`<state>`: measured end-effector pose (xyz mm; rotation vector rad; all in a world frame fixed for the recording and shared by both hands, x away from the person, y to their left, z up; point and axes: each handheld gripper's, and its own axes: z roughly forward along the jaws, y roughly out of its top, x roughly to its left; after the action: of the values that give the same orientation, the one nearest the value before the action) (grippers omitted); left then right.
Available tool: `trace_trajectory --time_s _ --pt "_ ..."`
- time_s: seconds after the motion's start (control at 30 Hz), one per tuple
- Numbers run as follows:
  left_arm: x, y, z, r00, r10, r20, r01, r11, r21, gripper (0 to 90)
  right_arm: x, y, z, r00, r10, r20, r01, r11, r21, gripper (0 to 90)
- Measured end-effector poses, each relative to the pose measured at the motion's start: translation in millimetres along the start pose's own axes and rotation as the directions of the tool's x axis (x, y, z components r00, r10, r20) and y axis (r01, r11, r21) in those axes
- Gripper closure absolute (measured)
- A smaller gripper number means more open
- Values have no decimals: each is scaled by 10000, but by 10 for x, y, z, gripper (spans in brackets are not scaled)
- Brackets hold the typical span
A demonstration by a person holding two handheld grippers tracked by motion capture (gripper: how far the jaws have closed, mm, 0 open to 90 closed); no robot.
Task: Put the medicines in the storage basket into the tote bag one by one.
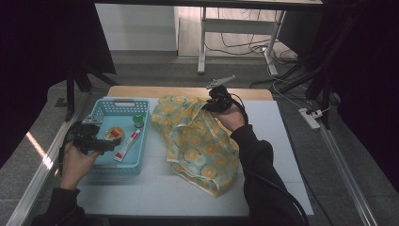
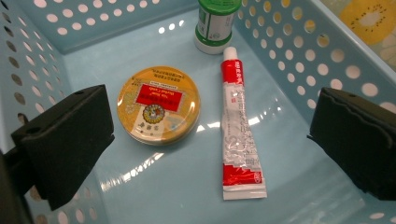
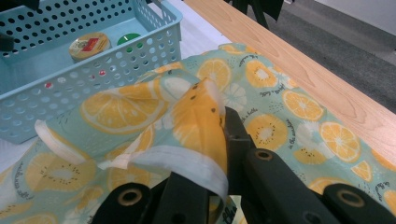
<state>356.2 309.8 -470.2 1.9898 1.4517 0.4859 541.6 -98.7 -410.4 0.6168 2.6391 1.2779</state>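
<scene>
From the high view, one pale blue perforated basket (image 1: 106, 109) sits on the left part of the surface (image 1: 155, 188), and one fruit-print cloth bag (image 1: 200, 146) lies crumpled just to its right. Three things lie in the basket: one round yellow tin (image 1: 115, 133), one red-and-white tube (image 1: 127, 146) and one small green-capped bottle (image 1: 138, 120). The left hand-held gripper (image 1: 101, 145) reaches over the basket's near left part, held by the person's left hand (image 1: 75, 162). The right hand-held gripper (image 1: 214, 101) is at the bag's far upper edge, with the cloth pulled up to it, in the right hand (image 1: 230, 117).

In the left gripper view, the two black jaws stand wide apart with nothing between their pads, so this gripper is released. Below them on the basket floor (image 2: 154, 186) the tin (image 2: 158, 104) lies flat beside the tube (image 2: 239, 126), and the two are apart. The bottle (image 2: 215, 23) stands upright at the far wall, just beyond the tube's white cap.

In the right gripper view, the jaws are clenched on a fold of the bag (image 3: 196, 116), with one white strap (image 3: 182, 165) draped across them. The basket (image 3: 93, 60) sits beyond at the upper left, with the tin (image 3: 88, 45) and the green cap (image 3: 130, 39) seen inside. A wooden strip of the surface (image 3: 299, 56) runs along the bag's far side.
</scene>
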Motion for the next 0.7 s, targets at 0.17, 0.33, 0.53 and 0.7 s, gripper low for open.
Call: trace_trajectory --time_s 0.17,0.33,0.53,0.7 --pt "54 112 102 9999 52 -87 -49 9994 330 0 -6 -6 2 10000 2 -1 -2 10000 -3 898" --pt "132 179 244 9998 27 -209 -14 9980 633 0 -9 -7 -17 10000 -19 7 19 10000 -23 898" --pt "189 211 426 9992 -72 -382 116 9932 1154 0 -3 -7 -27 10000 -36 1 36 10000 -50 898" --pt "224 234 548 9986 -180 -492 248 9895 1422 0 3 -11 -14 10000 -40 -40 40 10000 -23 898"
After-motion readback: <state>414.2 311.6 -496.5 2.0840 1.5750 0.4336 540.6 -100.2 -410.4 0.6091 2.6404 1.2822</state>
